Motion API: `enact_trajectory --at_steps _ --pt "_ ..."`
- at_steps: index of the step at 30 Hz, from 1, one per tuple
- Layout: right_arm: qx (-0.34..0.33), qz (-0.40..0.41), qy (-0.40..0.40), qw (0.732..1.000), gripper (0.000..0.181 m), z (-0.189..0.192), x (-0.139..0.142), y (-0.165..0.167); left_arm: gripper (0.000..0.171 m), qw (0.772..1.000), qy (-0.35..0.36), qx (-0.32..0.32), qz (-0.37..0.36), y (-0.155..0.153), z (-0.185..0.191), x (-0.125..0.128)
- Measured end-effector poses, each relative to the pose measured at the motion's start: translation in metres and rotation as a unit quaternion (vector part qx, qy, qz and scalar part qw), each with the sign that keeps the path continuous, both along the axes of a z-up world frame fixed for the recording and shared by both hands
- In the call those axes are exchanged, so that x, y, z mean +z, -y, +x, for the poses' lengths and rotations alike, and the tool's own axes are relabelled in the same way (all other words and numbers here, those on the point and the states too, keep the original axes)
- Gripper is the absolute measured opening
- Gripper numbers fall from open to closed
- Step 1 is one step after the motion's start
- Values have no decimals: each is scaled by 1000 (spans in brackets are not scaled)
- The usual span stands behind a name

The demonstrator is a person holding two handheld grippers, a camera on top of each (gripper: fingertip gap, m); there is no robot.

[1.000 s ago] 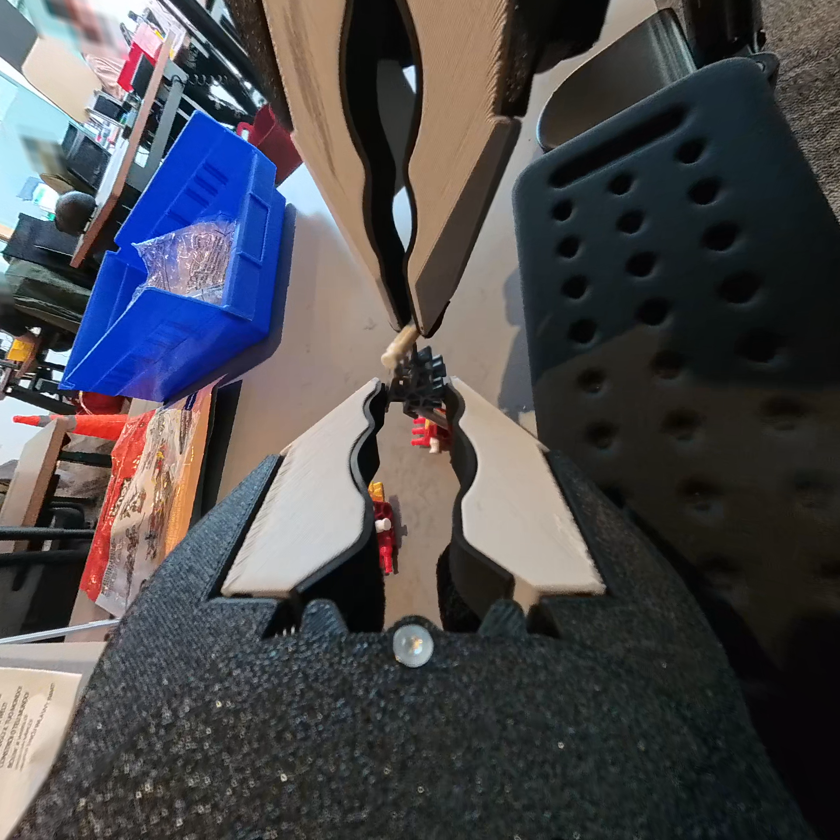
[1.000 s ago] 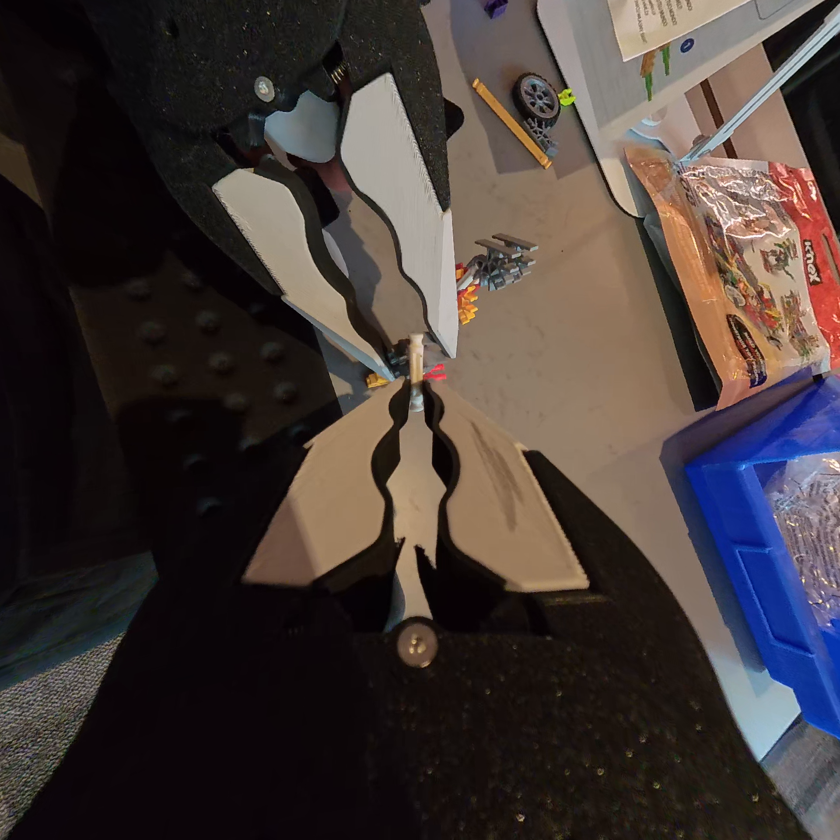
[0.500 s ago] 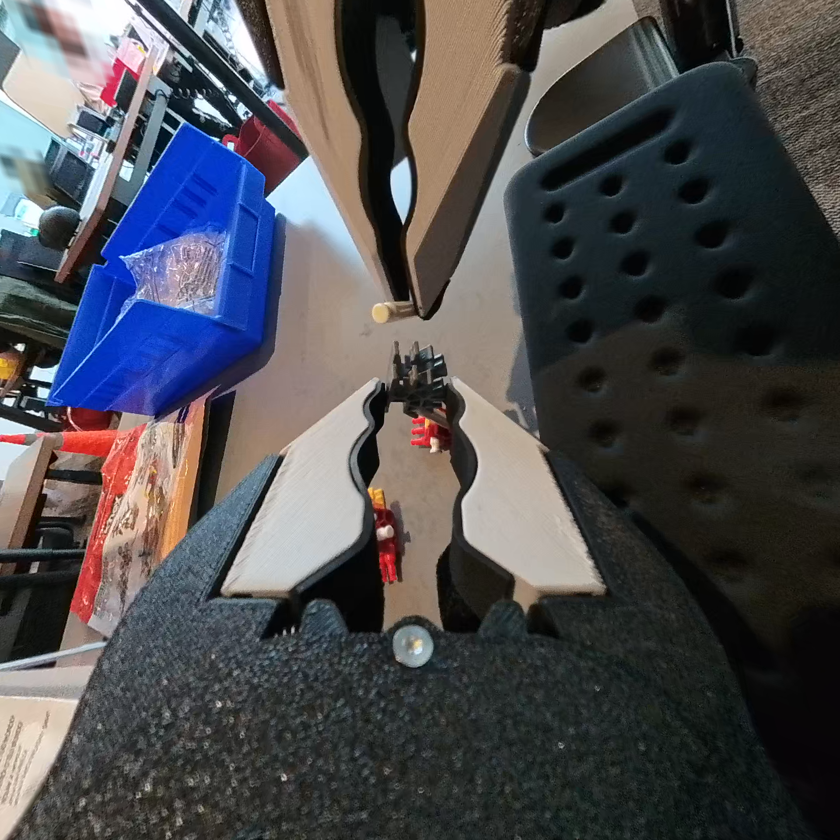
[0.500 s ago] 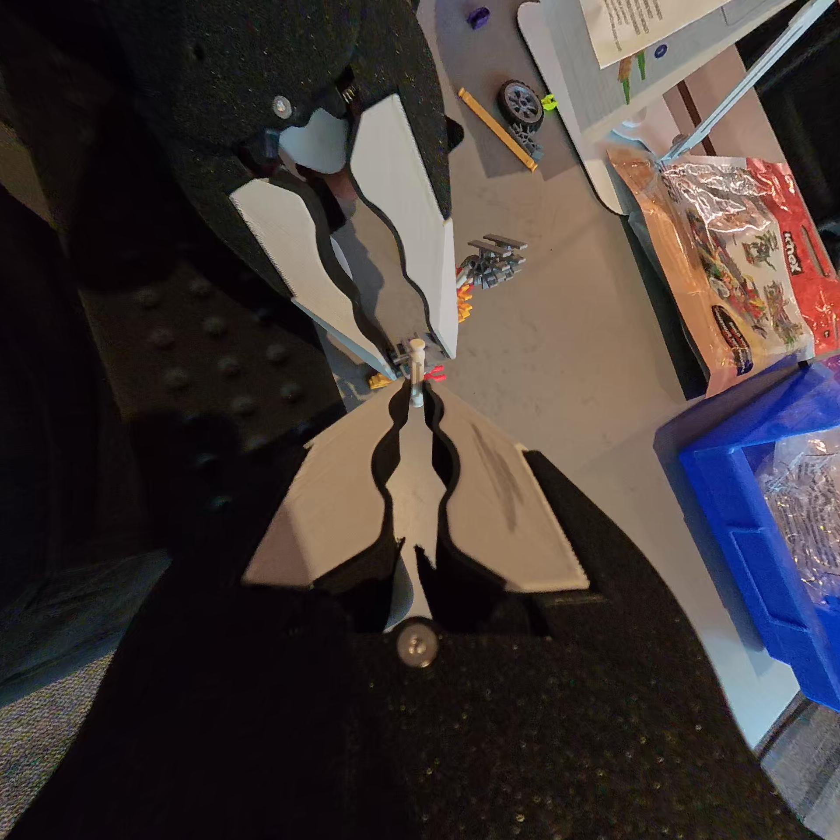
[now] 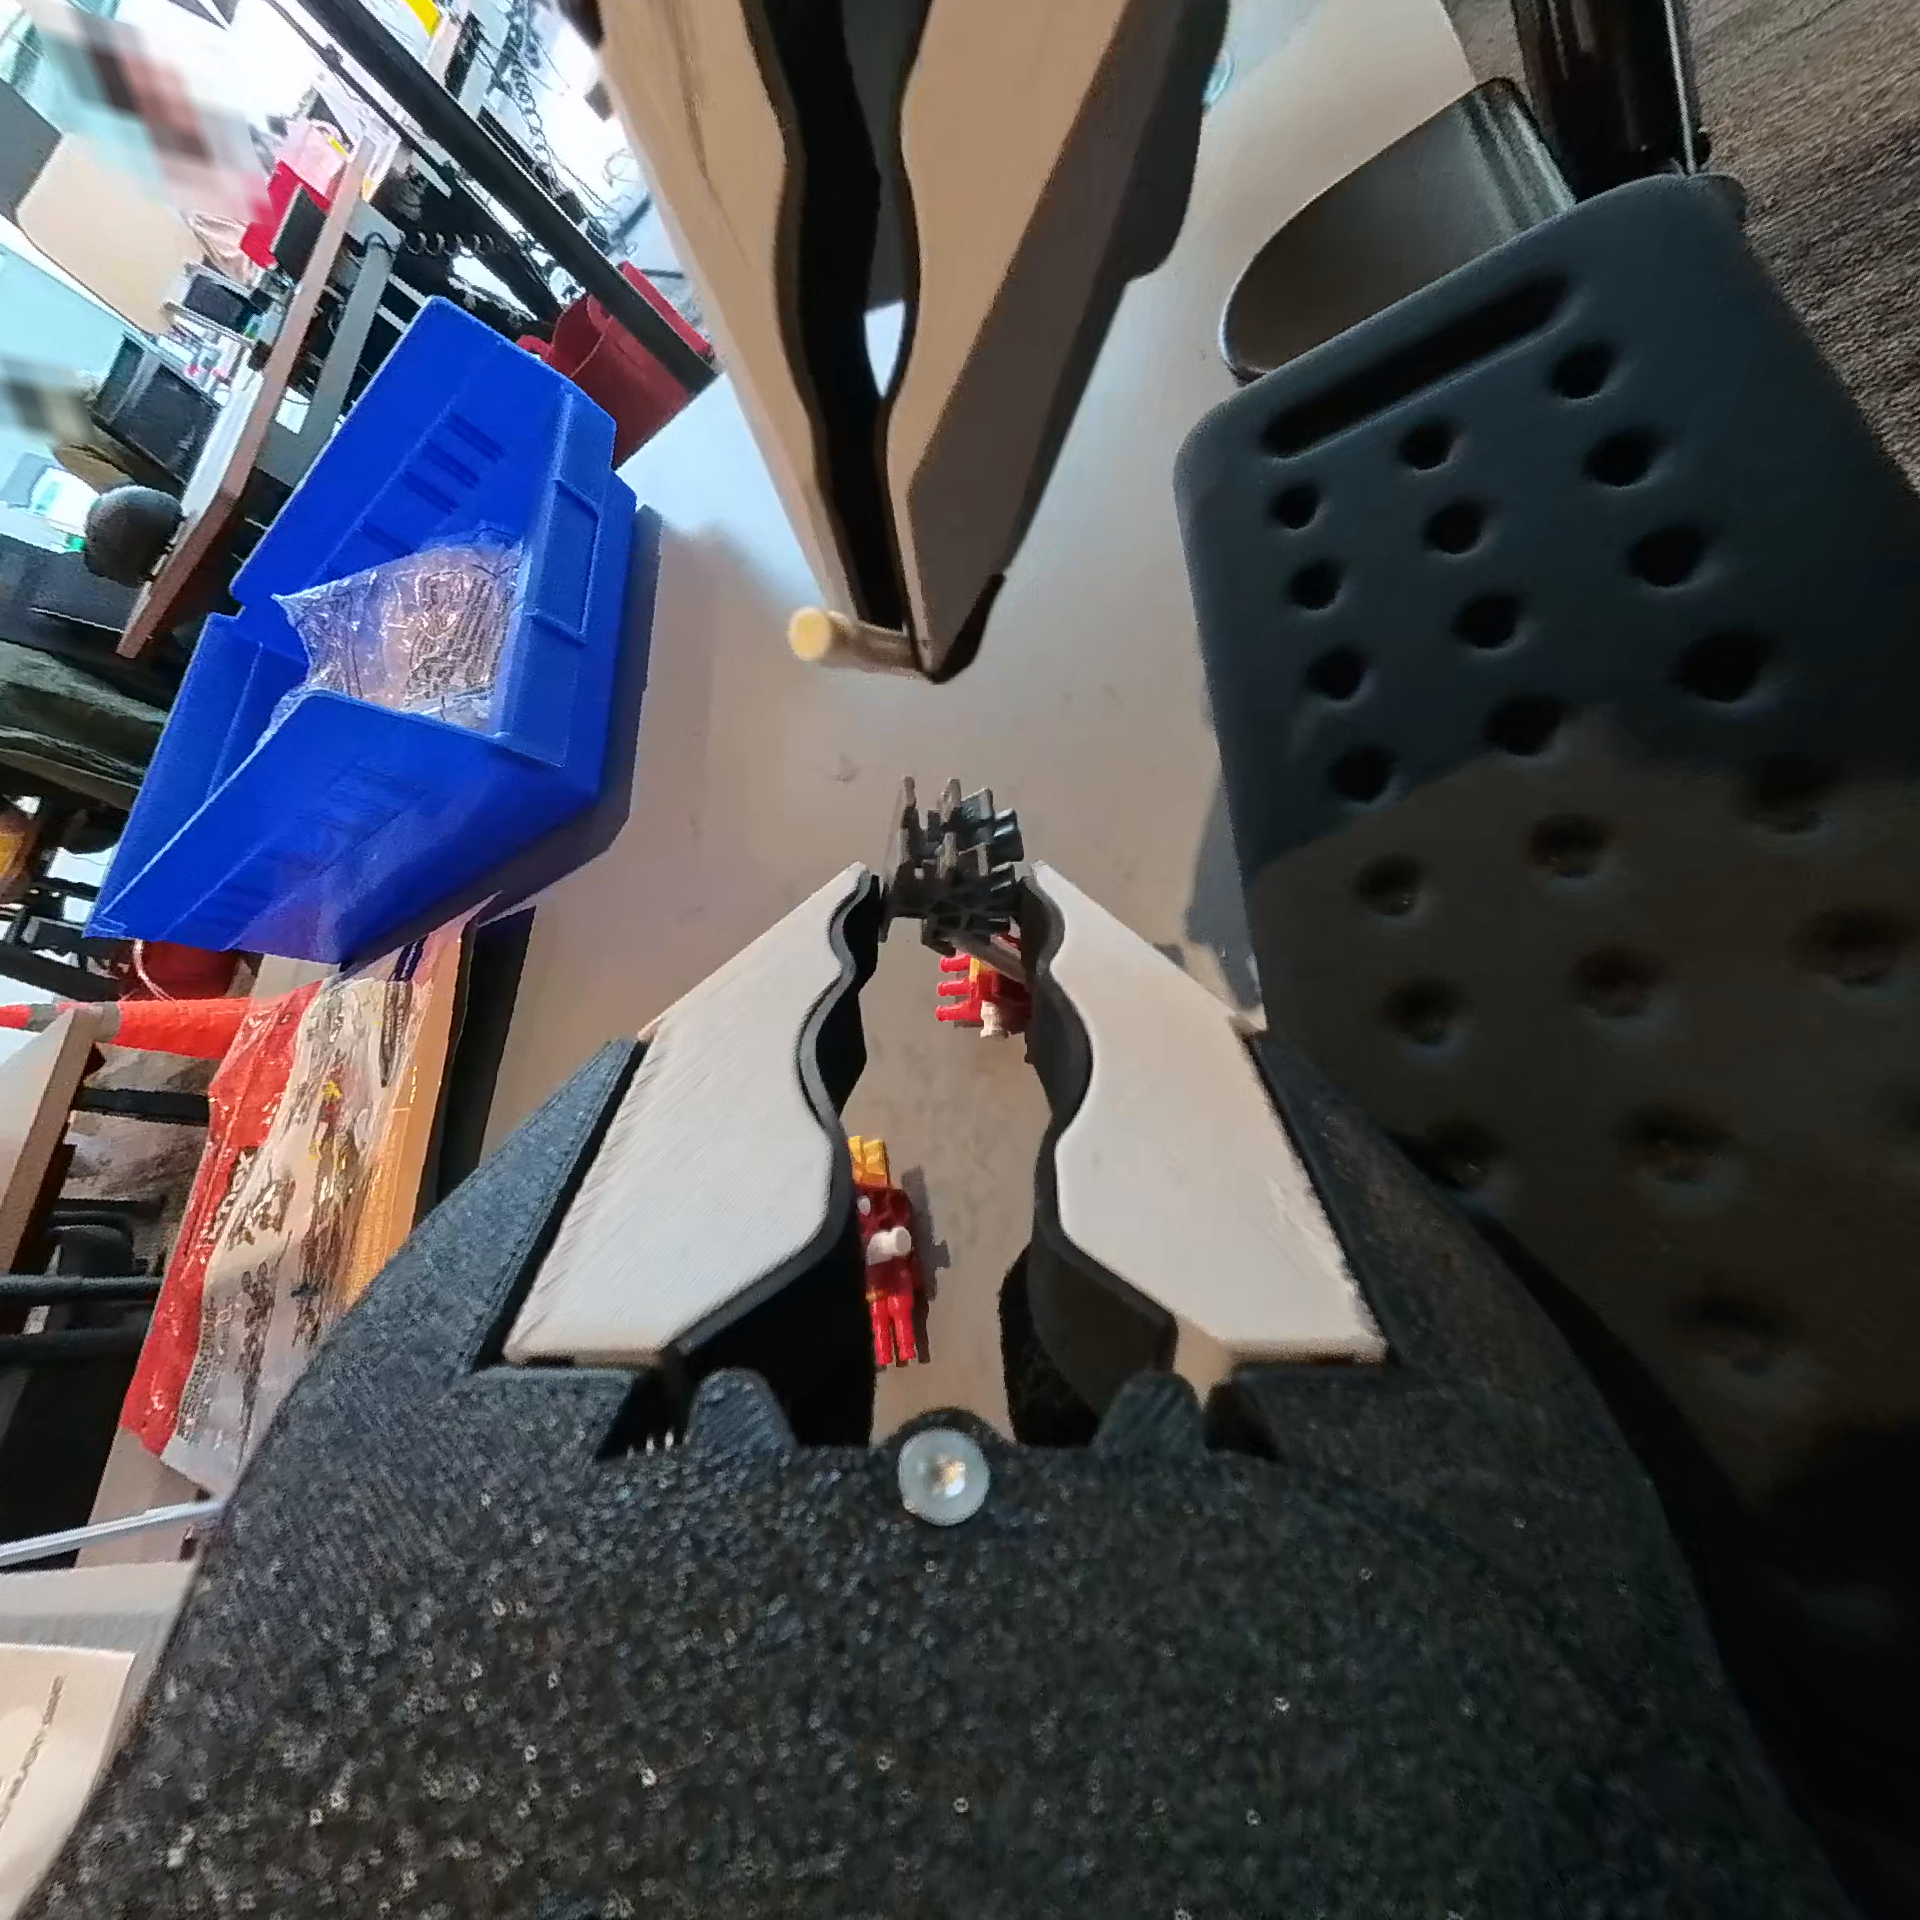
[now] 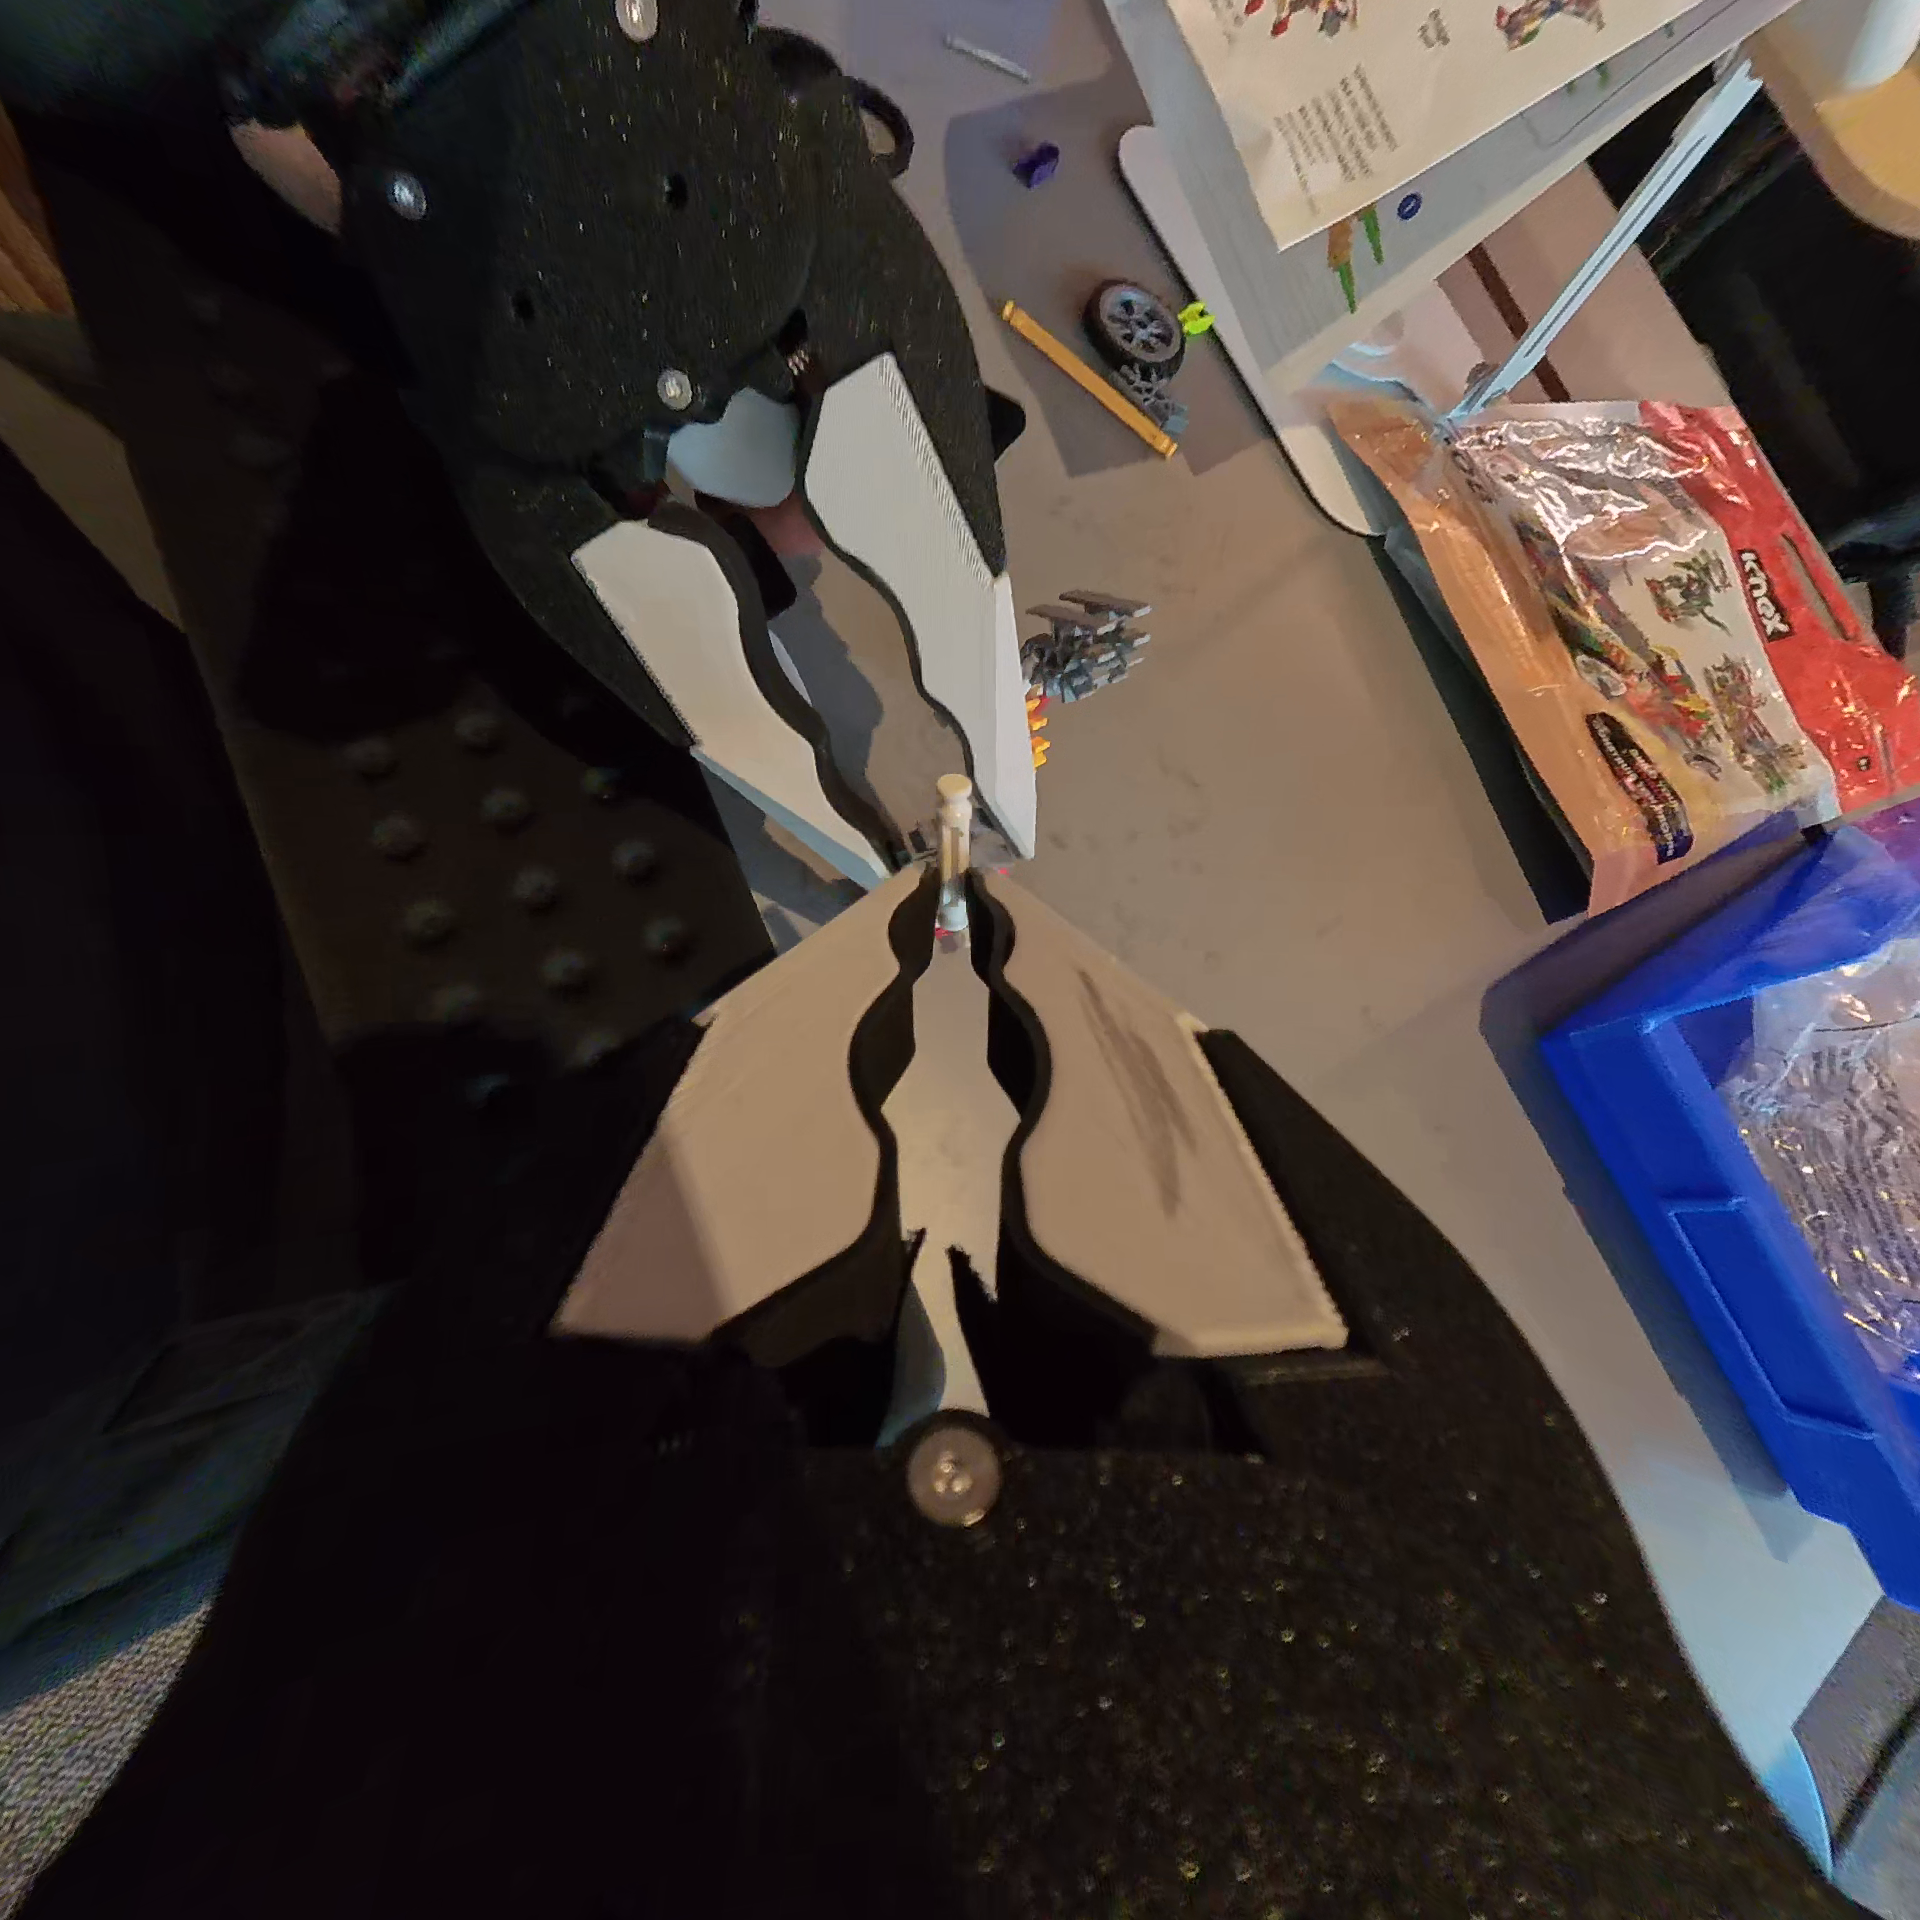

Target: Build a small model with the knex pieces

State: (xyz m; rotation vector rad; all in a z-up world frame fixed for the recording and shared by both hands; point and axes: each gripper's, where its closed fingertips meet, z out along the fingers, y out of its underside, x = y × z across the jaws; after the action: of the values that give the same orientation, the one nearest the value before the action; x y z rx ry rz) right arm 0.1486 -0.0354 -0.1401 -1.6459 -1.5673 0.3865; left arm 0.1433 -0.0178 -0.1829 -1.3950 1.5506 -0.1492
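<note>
My left gripper (image 5: 954,896) is shut on a black toothed connector piece (image 5: 956,862), held above the grey table (image 5: 727,831). My right gripper (image 6: 948,896) is shut on a short white rod (image 6: 951,852) that sticks out past its tips. In the left wrist view the right gripper (image 5: 914,655) hangs above the connector with the rod's end (image 5: 831,636) apart from it. In the right wrist view the left gripper (image 6: 935,842) points at mine, tips close together. Red and yellow small pieces (image 5: 888,1257) lie on the table below.
A blue bin (image 5: 395,665) with a clear plastic bag stands on the table, beside a red toy-parts bag (image 6: 1621,613). A black perforated chair back (image 5: 1558,727) is close on one side. A small wheel (image 6: 1138,332), yellow rod (image 6: 1086,379), grey piece cluster (image 6: 1086,644) and instruction sheet (image 6: 1434,94) lie farther off. One gripper's finger ends stand about 5 centimeters off the other's.
The right gripper with the white rod has drawn away from the black connector; a second ago the rod's end was at the connector, now there is a clear gap.
</note>
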Motion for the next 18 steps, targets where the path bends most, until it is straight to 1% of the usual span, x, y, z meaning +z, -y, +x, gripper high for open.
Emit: enact_trajectory --at_steps 18 --pt "26 6 -5 1000 5 -3 7 -1 26 999 22 11 -30 -5 1 -1"
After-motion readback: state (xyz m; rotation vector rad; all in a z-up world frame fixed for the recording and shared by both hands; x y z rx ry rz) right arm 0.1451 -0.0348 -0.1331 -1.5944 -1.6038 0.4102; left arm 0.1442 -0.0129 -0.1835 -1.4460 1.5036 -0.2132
